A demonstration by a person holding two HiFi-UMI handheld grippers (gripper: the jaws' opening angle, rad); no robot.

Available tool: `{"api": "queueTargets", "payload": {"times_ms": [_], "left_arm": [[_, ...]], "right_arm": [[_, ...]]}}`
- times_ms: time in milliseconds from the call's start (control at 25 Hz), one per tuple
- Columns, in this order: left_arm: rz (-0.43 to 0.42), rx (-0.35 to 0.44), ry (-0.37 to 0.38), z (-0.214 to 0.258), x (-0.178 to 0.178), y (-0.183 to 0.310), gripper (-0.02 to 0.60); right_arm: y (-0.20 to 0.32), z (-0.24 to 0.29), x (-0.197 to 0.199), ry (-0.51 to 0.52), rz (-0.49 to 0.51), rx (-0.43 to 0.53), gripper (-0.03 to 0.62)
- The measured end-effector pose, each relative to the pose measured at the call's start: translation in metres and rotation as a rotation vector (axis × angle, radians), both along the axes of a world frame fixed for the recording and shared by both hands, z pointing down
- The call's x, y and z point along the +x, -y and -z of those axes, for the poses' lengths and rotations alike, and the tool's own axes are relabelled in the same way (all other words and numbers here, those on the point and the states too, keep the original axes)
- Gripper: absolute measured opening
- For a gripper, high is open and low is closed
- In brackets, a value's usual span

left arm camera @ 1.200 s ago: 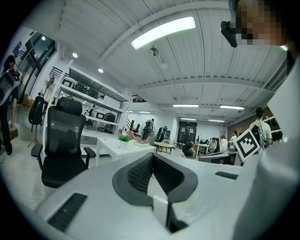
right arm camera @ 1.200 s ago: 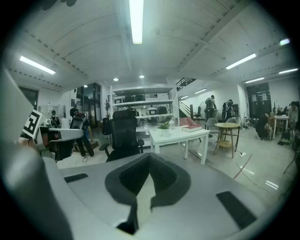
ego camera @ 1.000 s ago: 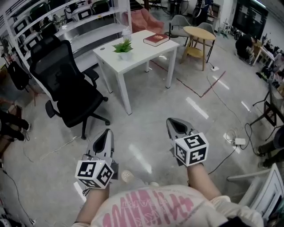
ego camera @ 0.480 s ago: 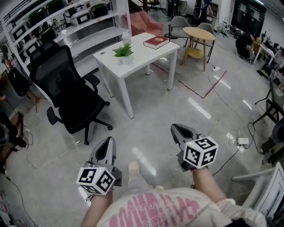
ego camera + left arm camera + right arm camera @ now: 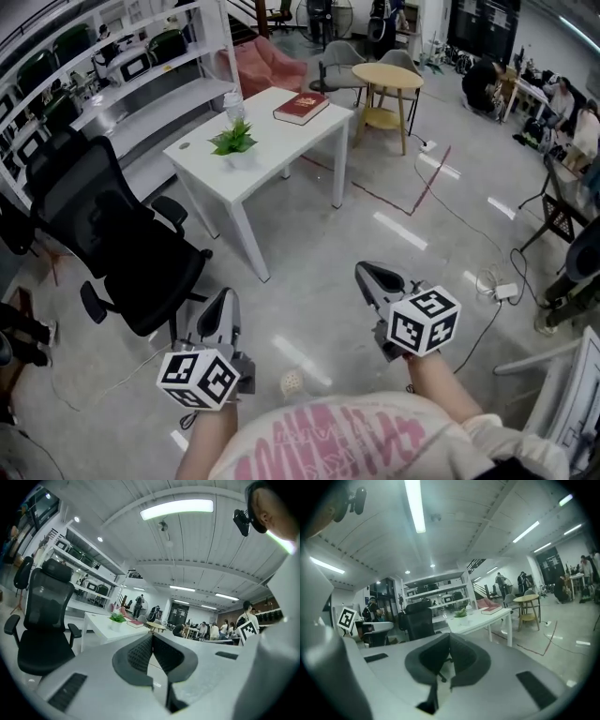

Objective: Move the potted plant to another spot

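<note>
A small potted plant [image 5: 232,142] with green leaves in a white pot stands on the white table [image 5: 281,141], well ahead of me. It also shows far off as the plant [image 5: 117,618] in the left gripper view and the plant [image 5: 461,613] in the right gripper view. My left gripper [image 5: 223,302] is held low at the left, shut and empty. My right gripper [image 5: 370,275] is at the right, also shut with nothing between its jaws. Both point toward the table from a distance.
A black office chair [image 5: 112,244] stands left of the table. A red book [image 5: 301,107] lies on the table's far end. A round wooden side table [image 5: 387,75], grey chairs and white shelving [image 5: 112,66] stand behind. Cables and a power strip [image 5: 507,292] lie on the floor at right.
The view has shifted: the table and chair now sit further left and a little nearer. Both grippers stayed shut in front of me.
</note>
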State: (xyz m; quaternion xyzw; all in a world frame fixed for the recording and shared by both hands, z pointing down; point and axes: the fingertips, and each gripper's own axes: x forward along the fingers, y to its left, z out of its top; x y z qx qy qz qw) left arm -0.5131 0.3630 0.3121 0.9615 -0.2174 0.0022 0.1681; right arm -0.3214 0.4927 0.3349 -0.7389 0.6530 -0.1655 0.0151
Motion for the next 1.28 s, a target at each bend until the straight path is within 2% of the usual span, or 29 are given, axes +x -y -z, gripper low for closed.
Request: {"api": "queueTargets", "payload": {"times_ms": [160,320,440,800,1280], "left_arm": [[-0.038,0.019,-0.026,0.017,0.022,0.048,0.003],[-0.057,0.02,-0.027,0.023,0.027,0.094,0.003],[-0.055,0.001,-0.044,0.021,0.029,0.126,0.003],[-0.048,-0.054,-0.058,0.006,0.032,0.185,0.003],[-0.048,-0.118,0.025,-0.043,0.058,0.211,0.003]], "right_arm": [[0.053,0.009,0.005,-0.023,0.006,-0.006,0.006],[0.1,0.022,0.008,0.141,0.009,0.065,0.006],[0.125,0.025,0.021,0.203,-0.023,0.093,0.006],[0.19,-0.004,0.024,0.19,-0.043,0.012,0.006],[0.236,-0.047,0.045,0.266,-0.017,-0.075,0.006]]}}
